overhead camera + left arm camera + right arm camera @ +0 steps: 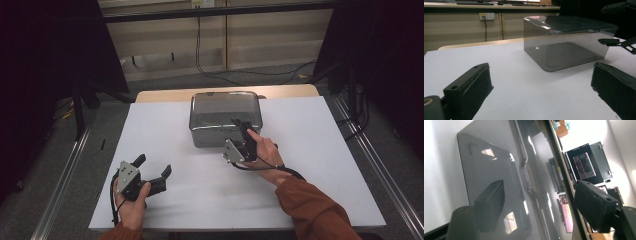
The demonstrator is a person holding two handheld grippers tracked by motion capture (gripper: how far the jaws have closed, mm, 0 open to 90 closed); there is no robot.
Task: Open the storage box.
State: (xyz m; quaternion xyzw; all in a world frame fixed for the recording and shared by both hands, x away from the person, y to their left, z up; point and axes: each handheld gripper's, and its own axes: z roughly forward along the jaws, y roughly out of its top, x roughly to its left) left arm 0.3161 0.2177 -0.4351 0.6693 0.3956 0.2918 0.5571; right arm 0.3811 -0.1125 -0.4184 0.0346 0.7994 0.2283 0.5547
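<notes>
Two tools over white desk. Smoky translucent plastic box [226, 118] sits far centre. Right tool [242, 129], jaws spread, straddles box's near right rim. Left tool [152, 170] spread, empty, near left. Risk: one-sided pinch slips, skewing box.

Smoky translucent plastic box [226, 118] at frame centre, glossy and smooth with bright reflections, matt white table [150, 135] sheet beneath, pale wood edge at upper centre, matt black rubbery pads [475, 91] lower left, rust-coloured cloth sleeve [315, 207] lower right
</notes>
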